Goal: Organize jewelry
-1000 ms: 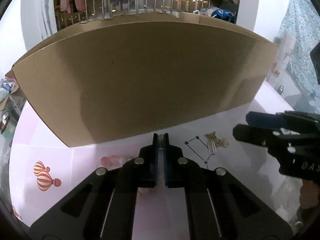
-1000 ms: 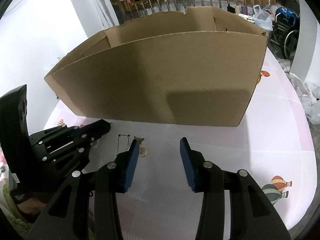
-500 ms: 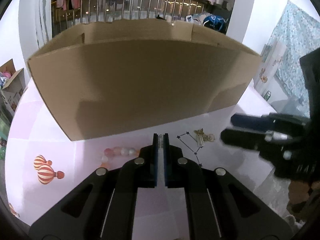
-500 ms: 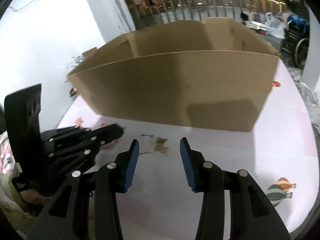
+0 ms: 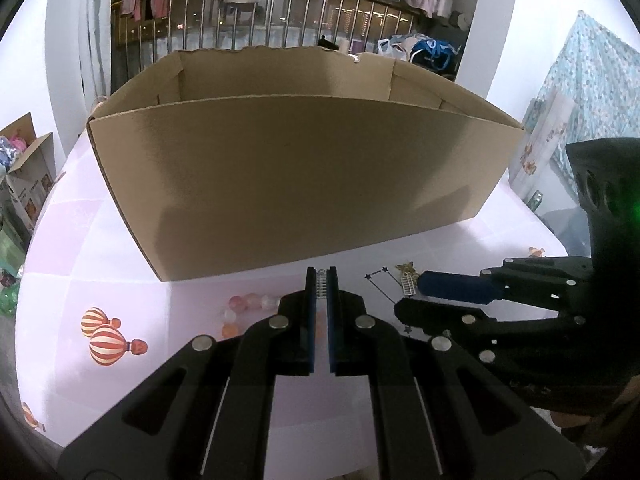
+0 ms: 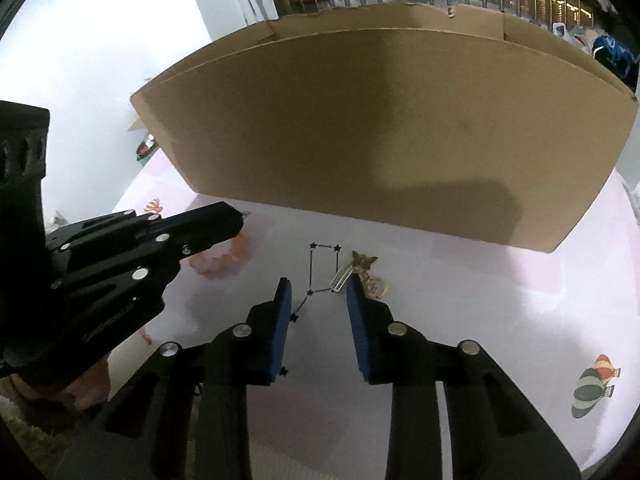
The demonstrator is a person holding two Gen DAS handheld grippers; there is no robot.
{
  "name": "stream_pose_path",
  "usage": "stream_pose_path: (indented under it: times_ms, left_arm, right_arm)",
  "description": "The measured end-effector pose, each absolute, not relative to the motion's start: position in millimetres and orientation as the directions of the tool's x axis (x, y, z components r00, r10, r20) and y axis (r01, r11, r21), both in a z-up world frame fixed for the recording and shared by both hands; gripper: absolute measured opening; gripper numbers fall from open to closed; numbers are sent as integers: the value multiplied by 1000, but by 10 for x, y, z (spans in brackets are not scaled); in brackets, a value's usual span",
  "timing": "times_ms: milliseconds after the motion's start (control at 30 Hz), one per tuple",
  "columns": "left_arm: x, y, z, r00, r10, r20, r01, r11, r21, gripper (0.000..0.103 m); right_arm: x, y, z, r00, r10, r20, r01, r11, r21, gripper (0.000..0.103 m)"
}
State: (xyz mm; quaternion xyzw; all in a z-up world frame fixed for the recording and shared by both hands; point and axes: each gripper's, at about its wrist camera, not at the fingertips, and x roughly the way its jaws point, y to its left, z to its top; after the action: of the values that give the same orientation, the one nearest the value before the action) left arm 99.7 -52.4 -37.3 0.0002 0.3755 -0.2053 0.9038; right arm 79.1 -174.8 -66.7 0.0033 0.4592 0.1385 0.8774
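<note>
An open cardboard box (image 5: 304,188) stands on the pink tablecloth; it also shows in the right wrist view (image 6: 392,128). My left gripper (image 5: 321,273) is shut on a small clear beaded hair clip (image 5: 321,284), held above the cloth in front of the box. A pink bead bracelet (image 5: 248,305) lies below it, also in the right wrist view (image 6: 218,262). My right gripper (image 6: 316,284) is open, low over a black star-chain necklace (image 6: 320,264), a clear clip (image 6: 341,278) and a gold piece (image 6: 366,268).
Balloon prints mark the tablecloth (image 5: 108,336) (image 6: 596,386). A railing with hanging clothes (image 5: 280,8) stands behind the box. Small cartons (image 5: 28,176) sit off the table's left edge. The right gripper body (image 5: 520,308) lies right of my left one.
My left gripper has risen and drawn back, so the box's inside now shows. My right gripper has moved left and down over the star necklace and gold piece.
</note>
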Motion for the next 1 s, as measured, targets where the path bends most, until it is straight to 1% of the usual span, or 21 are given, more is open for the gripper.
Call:
stream_pose_path:
  times_ms: [200, 333, 367, 467, 833, 1000]
  left_arm:
    - [1018, -491, -394, 630, -372, -682, 367, 916, -160, 4]
    - [1023, -480, -405, 628, -372, -683, 366, 916, -163, 4]
    - [1026, -475, -407, 628, -373, -683, 365, 916, -164, 4]
    - [1034, -486, -409, 629, -372, -683, 364, 917, -165, 4]
    - [1021, -465, -394, 638, -368, -676, 359, 919, -162, 4]
    - [1014, -454, -392, 641, -367, -674, 355, 920, -163, 4]
  right_arm:
    - [838, -1674, -676, 562, 192, -805, -230, 971, 71, 19]
    - [833, -1592, -689, 577, 150, -803, -244, 970, 6, 18]
    - [834, -1578, -689, 579, 144, -803, -248, 969, -5, 16]
    - [844, -1574, -681, 572, 152, -806, -255, 967, 1, 5]
    - [794, -1650, -645, 568, 173, -805, -253, 967, 30, 3]
    - [742, -1669, -594, 561, 210, -800, -262, 963, 69, 3]
